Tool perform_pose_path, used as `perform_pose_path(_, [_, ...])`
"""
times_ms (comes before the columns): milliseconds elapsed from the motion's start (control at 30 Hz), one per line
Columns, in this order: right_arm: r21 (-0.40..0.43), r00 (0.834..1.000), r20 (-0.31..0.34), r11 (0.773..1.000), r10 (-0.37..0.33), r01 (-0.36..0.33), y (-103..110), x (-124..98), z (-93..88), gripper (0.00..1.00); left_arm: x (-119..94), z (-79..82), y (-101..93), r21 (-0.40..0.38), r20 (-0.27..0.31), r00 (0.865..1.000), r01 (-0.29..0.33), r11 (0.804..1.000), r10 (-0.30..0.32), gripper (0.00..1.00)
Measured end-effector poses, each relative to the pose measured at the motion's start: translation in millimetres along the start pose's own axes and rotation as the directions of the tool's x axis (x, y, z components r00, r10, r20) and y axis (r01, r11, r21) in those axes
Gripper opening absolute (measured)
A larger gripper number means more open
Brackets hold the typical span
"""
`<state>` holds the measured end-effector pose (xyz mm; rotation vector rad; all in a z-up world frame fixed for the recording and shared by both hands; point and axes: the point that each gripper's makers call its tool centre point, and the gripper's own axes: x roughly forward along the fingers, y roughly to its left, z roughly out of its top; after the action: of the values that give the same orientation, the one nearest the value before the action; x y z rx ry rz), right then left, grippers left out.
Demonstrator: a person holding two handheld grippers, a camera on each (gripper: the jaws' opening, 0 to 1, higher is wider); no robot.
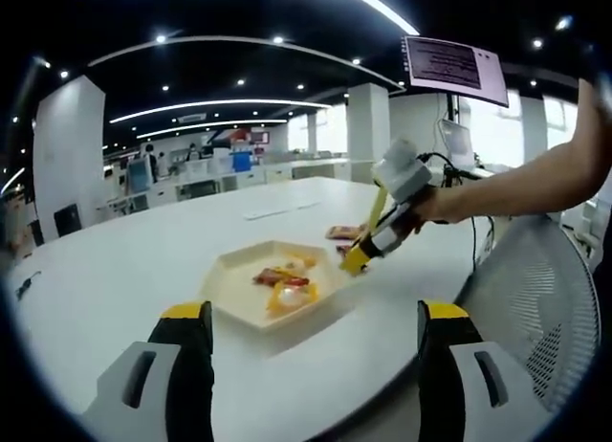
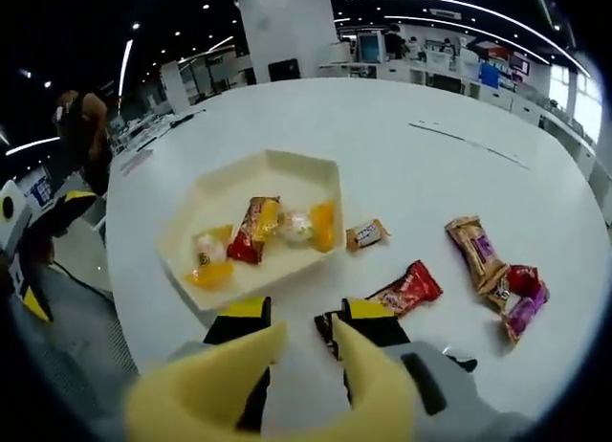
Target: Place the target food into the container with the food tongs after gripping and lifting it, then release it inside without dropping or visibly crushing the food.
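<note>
Left gripper [image 1: 316, 332]: black jaws, yellow tips, grey housings.

A tray [image 2: 287, 174] sits on the tabletop [image 2: 430, 98], with several wrapped snacks [image 2: 256, 230] lying inside it. More packets [image 2: 478, 251] lie scattered on the tabletop beside the tray, one [image 2: 366, 234] just off its rim.

Smooth matt white counter [image 2: 459, 107]. Cream hexagonal plastic-looking tray [image 2: 229, 188], matt finish. Glossy crinkled foil-like red snack wrapper [image 2: 409, 289]. Yellow tongs [image 2: 301, 365], smooth plastic look.
</note>
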<state>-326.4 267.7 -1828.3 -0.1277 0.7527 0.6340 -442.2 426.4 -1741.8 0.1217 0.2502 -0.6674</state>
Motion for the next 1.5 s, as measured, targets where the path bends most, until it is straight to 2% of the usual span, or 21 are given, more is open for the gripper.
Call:
perform_pose_path(167, [0.02,0.999,-0.006,0.999,-0.05,0.05,-24.1,-15.3,-7.6,0.28,0.2,0.3,-1.7,0.005,0.002,1.0,0.008,1.0,-0.008,0.84])
perform_pose_path(300, [0.025,0.995,0.007,0.995,-0.1,0.1,-42.2,-25.9,-6.5,0.28,0.0,1.5,-1.7,0.005,0.009,1.0,0.007,1.0,-0.007,0.84])
perform_pose_path(467, [0.026,0.99,0.003,0.99,-0.138,0.138,-58.3,-22.7,0.1,0.28,0.1,1.4,-1.9,0.004,0.008,1.0,0.009,1.0,-0.009,0.84])
perform_pose_path(767, [0.019,0.987,-0.002,0.987,-0.159,0.159,-60.5,-1.7,11.8,0.29,0.2,0.5,-1.2,-0.001,0.002,1.0,0.006,1.0,-0.006,0.84])
perform_pose_path(1100, [0.044,0.98,0.029,0.98,-0.197,0.196,-63.7,0.8,26.8,0.29,0.4,1.1,-1.1,-0.003,0.004,1.0,0.005,1.0,-0.005,0.84])
perform_pose_path(1367, [0.033,0.973,0.002,0.972,-0.232,0.232,-66.1,7.0,23.9,0.29,0.4,0.4,-1.1,-0.003,0.0,1.0,0.003,1.0,-0.003,0.84])
perform_pose_path(1500, [-0.001,0.971,-0.013,0.971,-0.239,0.239,-65.1,6.4,21.6,0.29,0.1,0.2,-1.1,-0.003,0.0,1.0,0.004,1.0,-0.004,0.84])
